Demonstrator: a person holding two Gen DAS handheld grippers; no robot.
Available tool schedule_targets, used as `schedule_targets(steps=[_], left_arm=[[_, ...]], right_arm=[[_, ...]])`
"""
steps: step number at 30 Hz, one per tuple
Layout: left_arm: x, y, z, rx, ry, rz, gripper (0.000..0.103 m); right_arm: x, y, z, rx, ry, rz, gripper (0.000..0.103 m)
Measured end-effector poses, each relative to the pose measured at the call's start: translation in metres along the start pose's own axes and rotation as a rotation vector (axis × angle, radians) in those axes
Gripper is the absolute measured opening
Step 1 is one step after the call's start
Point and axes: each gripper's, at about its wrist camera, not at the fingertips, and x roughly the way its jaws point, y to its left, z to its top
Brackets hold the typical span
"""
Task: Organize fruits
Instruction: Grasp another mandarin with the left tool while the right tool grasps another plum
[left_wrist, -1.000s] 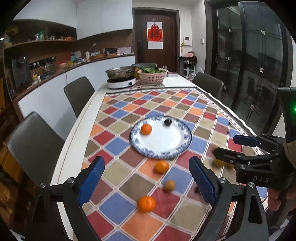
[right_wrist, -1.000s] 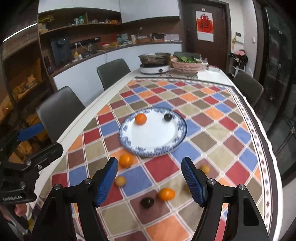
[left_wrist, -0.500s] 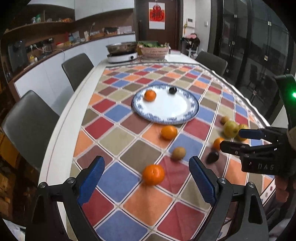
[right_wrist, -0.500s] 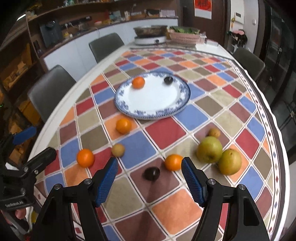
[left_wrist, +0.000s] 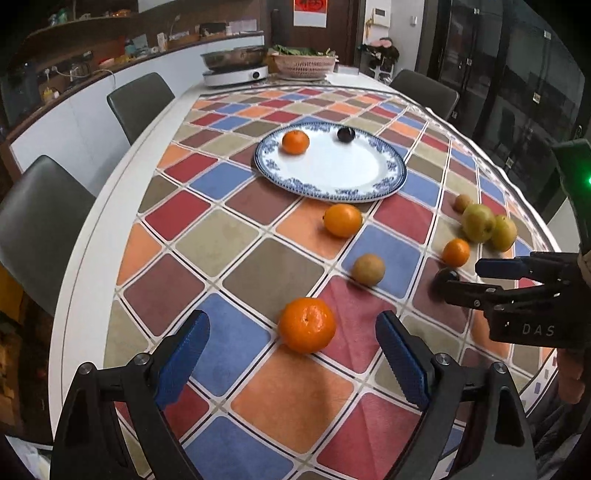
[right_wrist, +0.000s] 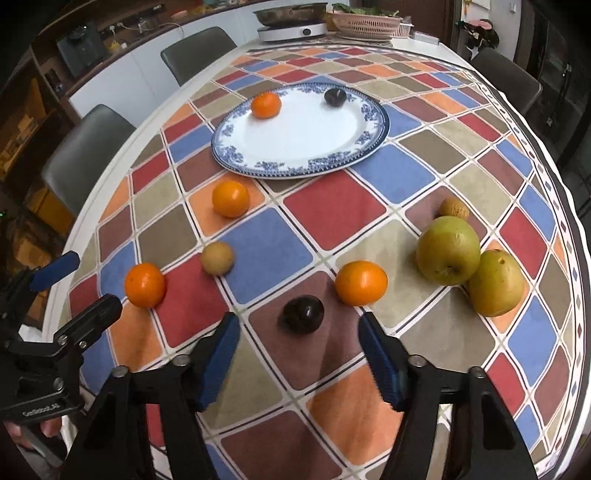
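A blue-rimmed white plate (left_wrist: 388, 184) holds one orange (left_wrist: 295, 142) and one dark plum (left_wrist: 346, 134). My left gripper (left_wrist: 290, 323) hangs low over the cloth, jaws wide and closing a little, with a loose orange (left_wrist: 306, 325) just ahead between the fingertips, untouched. My right gripper (right_wrist: 298, 321) has its jaws closing, and a dark plum (right_wrist: 303, 314) lies between the tips, with gaps on both sides. Loose on the cloth are more oranges (right_wrist: 361, 282), a small brown fruit (right_wrist: 218, 258) and two large yellow-green fruits (right_wrist: 448, 254).
The table wears a chequered cloth (left_wrist: 221, 236) and its white edge (left_wrist: 74, 280) runs along the left. Grey chairs (left_wrist: 140, 99) stand beside it. A cooker with a pan (left_wrist: 236, 72) and a basket of greens (left_wrist: 304, 62) sit at the far end.
Both grippers have come down toward the table and tipped downward. The loose orange now sits between the left tips, the plum between the right tips, and the right jaws have narrowed.
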Motion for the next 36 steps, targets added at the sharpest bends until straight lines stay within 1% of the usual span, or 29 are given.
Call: schedule_targets(steps=[3,4,12,13,15,17,18,19,20,23,25,29,30,36], left_arm=[[0.009,0.001,-0.001,0.0,0.018,-0.01,0.086],[0.012,0.002,-0.001,-0.003,0.024,-0.014,0.083],[0.033,0.007,-0.002,-0.022,0.067,-0.053,0.069],[0.036,0.008,-0.001,-0.023,0.071,-0.058,0.065],[0.039,0.008,-0.002,-0.025,0.082,-0.075,0.061],[0.042,0.007,-0.001,-0.026,0.089,-0.084,0.06],[0.044,0.007,-0.002,-0.027,0.092,-0.088,0.059],[0.045,0.007,-0.002,-0.029,0.095,-0.092,0.056],[0.046,0.007,-0.002,-0.031,0.098,-0.096,0.054],[0.048,0.007,-0.002,-0.033,0.106,-0.099,0.051],[0.05,0.007,-0.002,-0.034,0.111,-0.1,0.047],[0.052,0.007,-0.002,-0.038,0.114,-0.102,0.041],[0.051,0.006,-0.001,-0.035,0.115,-0.099,0.041],[0.047,0.002,-0.002,-0.025,0.112,-0.084,0.041]], right_arm=[[0.005,-0.001,0.0,0.002,0.012,0.004,0.062],[0.007,-0.001,0.0,0.002,0.014,0.003,0.06],[0.018,0.003,0.003,-0.02,0.032,-0.007,0.053],[0.018,0.003,0.003,-0.021,0.033,-0.007,0.05],[0.02,0.003,0.004,-0.025,0.036,-0.006,0.047],[0.021,0.002,0.004,-0.026,0.036,-0.006,0.047],[0.022,0.002,0.004,-0.025,0.036,-0.005,0.045],[0.022,0.002,0.004,-0.025,0.037,-0.004,0.042],[0.023,0.002,0.004,-0.026,0.038,-0.002,0.041],[0.025,0.001,0.004,-0.03,0.04,-0.002,0.04],[0.026,0.001,0.004,-0.031,0.04,0.001,0.035],[0.028,0.001,0.003,-0.039,0.033,-0.003,0.032],[0.028,0.001,0.003,-0.042,0.028,-0.005,0.029],[0.027,0.0,0.001,-0.05,0.014,0.011,0.029]])
